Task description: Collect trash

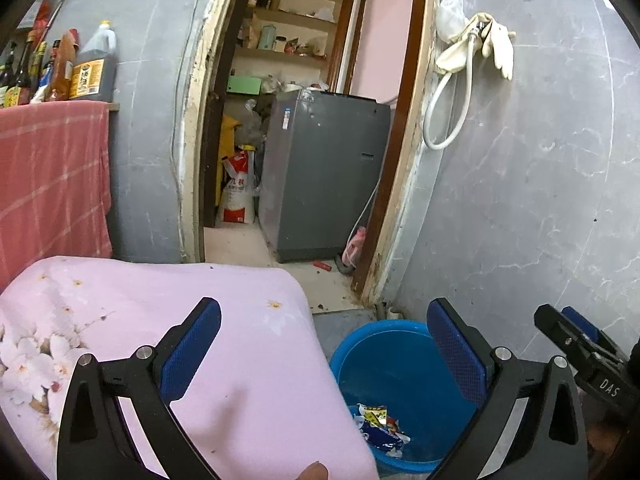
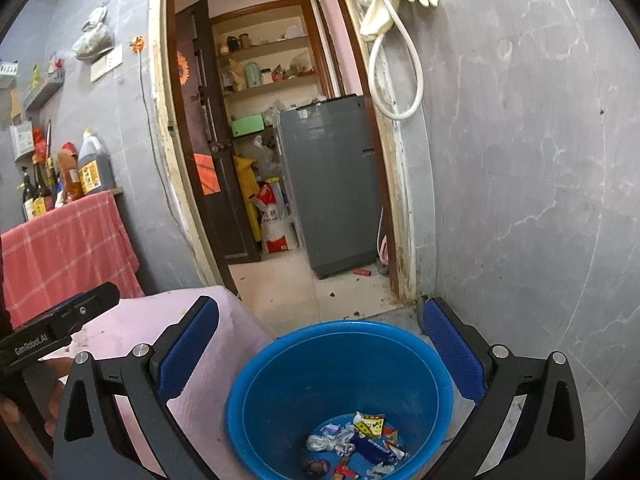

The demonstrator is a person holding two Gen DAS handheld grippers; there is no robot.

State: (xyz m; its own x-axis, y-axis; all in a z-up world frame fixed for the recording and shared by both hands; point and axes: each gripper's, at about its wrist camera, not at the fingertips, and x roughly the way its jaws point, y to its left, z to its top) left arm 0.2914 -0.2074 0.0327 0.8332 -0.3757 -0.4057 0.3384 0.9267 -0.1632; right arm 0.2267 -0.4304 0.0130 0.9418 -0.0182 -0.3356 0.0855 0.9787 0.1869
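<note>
A lived-in home, at a kitchen corner. On the left, sauce and oil bottles [image 1: 86,68] crowd a ledge above a hanging pink checked cloth [image 1: 52,176]. Far through the brown-framed doorway [image 2: 178,128] stand a grey top-loading washing machine [image 1: 324,172], pantry shelves of jars [image 1: 288,16] and a white-and-red sack [image 1: 238,192]. Cream rubber gloves [image 1: 496,46] hang on the right grey tiled wall [image 1: 540,168].

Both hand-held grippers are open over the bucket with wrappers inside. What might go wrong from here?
1. The blue bucket stands close against the pink cloth-covered table; a swing of the left hand-held gripper or right hand-held gripper might knock it over and spill the wrappers.
2. Debris on the doorway floor, including a small red item, is easily overlooked.
</note>
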